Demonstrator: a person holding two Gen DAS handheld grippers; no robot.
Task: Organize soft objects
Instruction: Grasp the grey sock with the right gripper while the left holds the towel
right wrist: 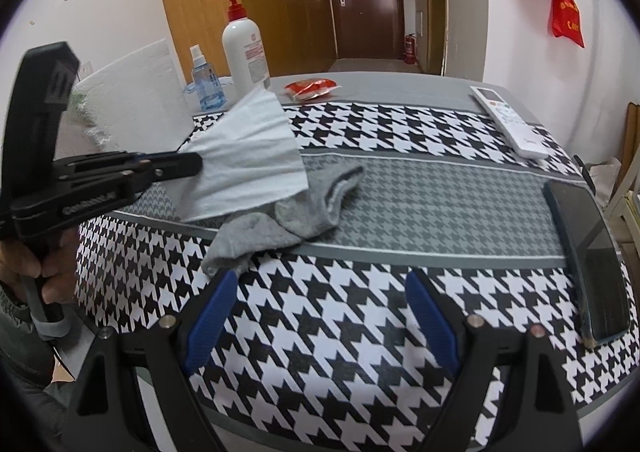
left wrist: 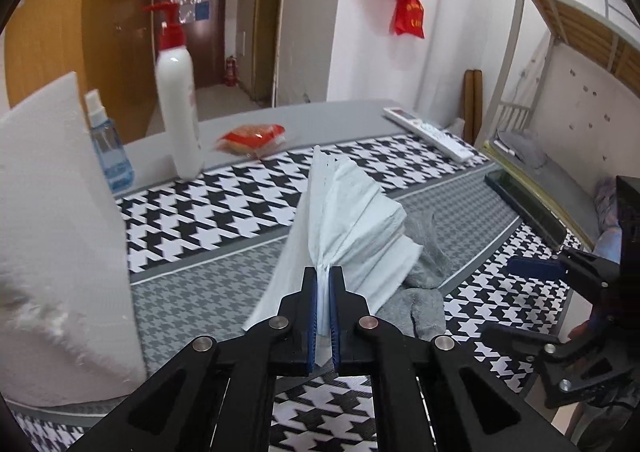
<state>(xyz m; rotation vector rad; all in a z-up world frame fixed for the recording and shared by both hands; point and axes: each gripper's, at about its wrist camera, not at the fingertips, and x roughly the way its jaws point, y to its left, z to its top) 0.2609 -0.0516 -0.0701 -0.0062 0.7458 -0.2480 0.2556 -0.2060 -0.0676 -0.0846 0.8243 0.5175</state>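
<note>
My left hand-held gripper [left wrist: 323, 284] was clenched on the white tissue [left wrist: 352, 211], which fanned out ahead of its tips, lifted off the desk [right wrist: 360, 312]. The grey sock [right wrist: 280, 219] lay just below and beyond it. My right hand-held gripper [right wrist: 320, 316] hung released, nothing between its pads. Best to lift slowly and keep the pinch firm, so the thin sheet wouldn't tear or drag the sock.
</note>
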